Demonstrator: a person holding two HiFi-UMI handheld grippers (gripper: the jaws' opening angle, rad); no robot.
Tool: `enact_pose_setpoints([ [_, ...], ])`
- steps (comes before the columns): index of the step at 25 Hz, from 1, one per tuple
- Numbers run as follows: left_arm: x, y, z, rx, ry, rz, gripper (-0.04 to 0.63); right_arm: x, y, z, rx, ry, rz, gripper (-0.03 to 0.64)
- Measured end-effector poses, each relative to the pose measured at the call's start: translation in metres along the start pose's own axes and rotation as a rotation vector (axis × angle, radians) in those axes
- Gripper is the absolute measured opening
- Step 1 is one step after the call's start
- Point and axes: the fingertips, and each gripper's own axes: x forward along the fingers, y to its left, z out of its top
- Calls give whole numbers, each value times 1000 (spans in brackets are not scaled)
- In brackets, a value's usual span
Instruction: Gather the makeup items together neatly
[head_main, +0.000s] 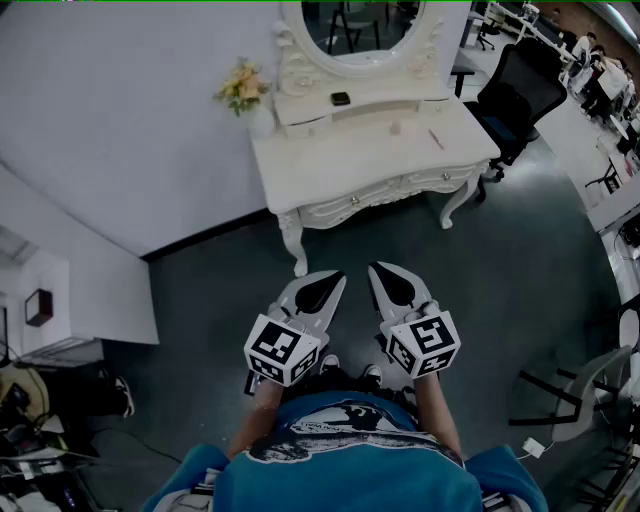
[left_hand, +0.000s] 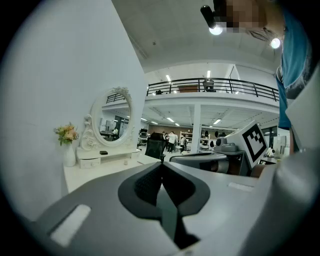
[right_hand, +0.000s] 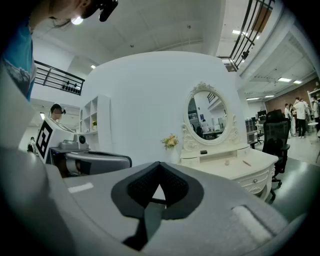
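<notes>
Both grippers hang empty, well short of the makeup on the dressing table.

One white dressing table (head_main: 340, 165) with one oval mirror (head_main: 362, 25) stands by the wall. The left gripper (head_main: 338, 276) and right gripper (head_main: 376, 268) sit side by side over the floor, each with its jaws pressed together on nothing. One vase of flowers (head_main: 243, 88) stands at the table's left corner. Three small makeup items lie well apart from the jaws: one black compact (head_main: 341, 98) on the shelf, and one pale item (head_main: 395, 127) and one pink pencil (head_main: 436, 139) on the top.

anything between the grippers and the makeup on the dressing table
Nothing visible: only bare floor separates the left gripper and right gripper from the dressing table, and the pink pencil and black compact lie uncovered on it.
</notes>
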Motion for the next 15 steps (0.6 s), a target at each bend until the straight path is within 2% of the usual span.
enact_pose_setpoints([
  [7,-3,8,-2,4,1,-5,14,8,5,-2,61,-7,19,5],
  [15,-15,24,-4,15,2,0,14,17,11,-4,74,-14,-1,5],
])
